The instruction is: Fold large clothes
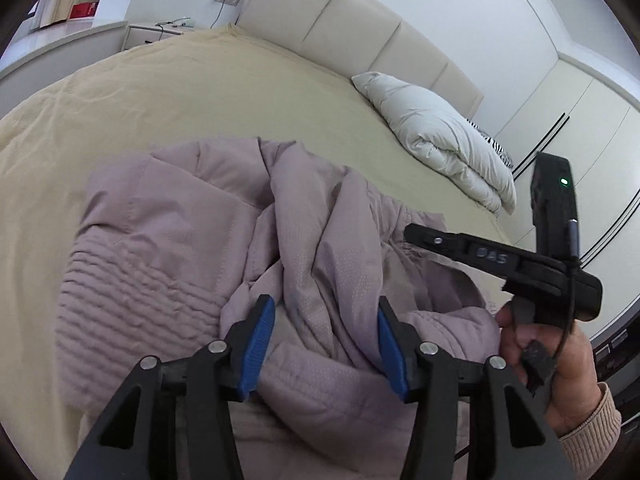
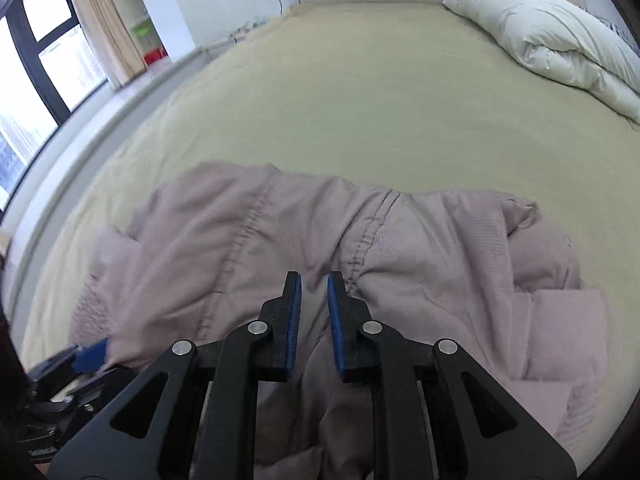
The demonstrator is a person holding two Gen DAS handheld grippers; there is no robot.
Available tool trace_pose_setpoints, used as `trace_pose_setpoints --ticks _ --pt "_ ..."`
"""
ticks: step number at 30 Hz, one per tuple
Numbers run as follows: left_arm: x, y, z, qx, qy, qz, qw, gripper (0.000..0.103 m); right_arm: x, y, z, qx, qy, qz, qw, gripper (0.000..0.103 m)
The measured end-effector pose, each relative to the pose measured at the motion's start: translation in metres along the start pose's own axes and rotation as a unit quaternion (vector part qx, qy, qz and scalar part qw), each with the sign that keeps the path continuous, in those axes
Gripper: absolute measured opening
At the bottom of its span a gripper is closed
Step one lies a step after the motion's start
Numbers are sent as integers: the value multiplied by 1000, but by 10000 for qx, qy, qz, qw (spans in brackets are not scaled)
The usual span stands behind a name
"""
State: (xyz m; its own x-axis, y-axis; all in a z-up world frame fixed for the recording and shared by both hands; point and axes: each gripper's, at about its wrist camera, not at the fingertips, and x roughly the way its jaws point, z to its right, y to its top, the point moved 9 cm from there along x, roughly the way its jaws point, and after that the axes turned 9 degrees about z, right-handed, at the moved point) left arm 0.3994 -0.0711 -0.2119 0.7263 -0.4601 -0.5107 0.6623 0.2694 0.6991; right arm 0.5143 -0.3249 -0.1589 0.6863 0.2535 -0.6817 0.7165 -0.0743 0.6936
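Jacket (image 1: 224,240), mauve and padded, lying crumpled on near part of bed (image 1: 160,92), spread wide across yellow-beige sheet; quilted ribbed band at left, stitched seams and loose folds through middle, thicker rolled hem nearest.

Left tongs (image 1: 326,340) tilted down over jacket, blue pads standing apart with a ridge of fabric between them; whether pads press on that fabric, cannot tell. Same tongs seen at lower left of right wrist view, one blue pad tip touching jacket's left edge.

Right tongs (image 2: 314,316) nearly clenched, only a narrow gap between blue pads, jacket fabric lying under and behind gap; no fold clearly pinched, so grasp cannot be told. Seen from left wrist view as black body at right, carried by hand (image 1: 548,364) with knit beige cuff, tip resting over jacket's right side.

Farther off: white folded duvet (image 1: 440,136) at far right of bed, cream padded headboard (image 1: 352,28) behind, white wardrobe doors at right, curtain (image 2: 104,20) and dark-framed window at far left.
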Motion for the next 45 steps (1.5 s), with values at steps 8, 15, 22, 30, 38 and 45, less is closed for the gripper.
trace_pose_setpoints --ticks 8,15,22,30,38,45 --pt "-99 1 -35 -154 250 577 9979 58 -44 -70 -65 -1092 -26 -6 9940 14" --pt "-185 -13 -58 -64 434 698 9966 66 -11 -118 -77 -567 -18 -268 9980 14" --pt "-293 -32 -82 633 904 973 9891 99 -151 -104 -93 300 879 999 9907 14" --pt "-326 -128 -97 -164 470 -174 9986 99 -261 -182 -89 1168 1662 794 9759 77" --pt "-332 -227 -83 -317 238 -1447 9887 99 -321 -288 -60 1611 1556 482 9734 96" --pt "-326 -266 -82 -426 138 -2105 9766 99 -365 -367 8 2137 1231 155 9690 96"
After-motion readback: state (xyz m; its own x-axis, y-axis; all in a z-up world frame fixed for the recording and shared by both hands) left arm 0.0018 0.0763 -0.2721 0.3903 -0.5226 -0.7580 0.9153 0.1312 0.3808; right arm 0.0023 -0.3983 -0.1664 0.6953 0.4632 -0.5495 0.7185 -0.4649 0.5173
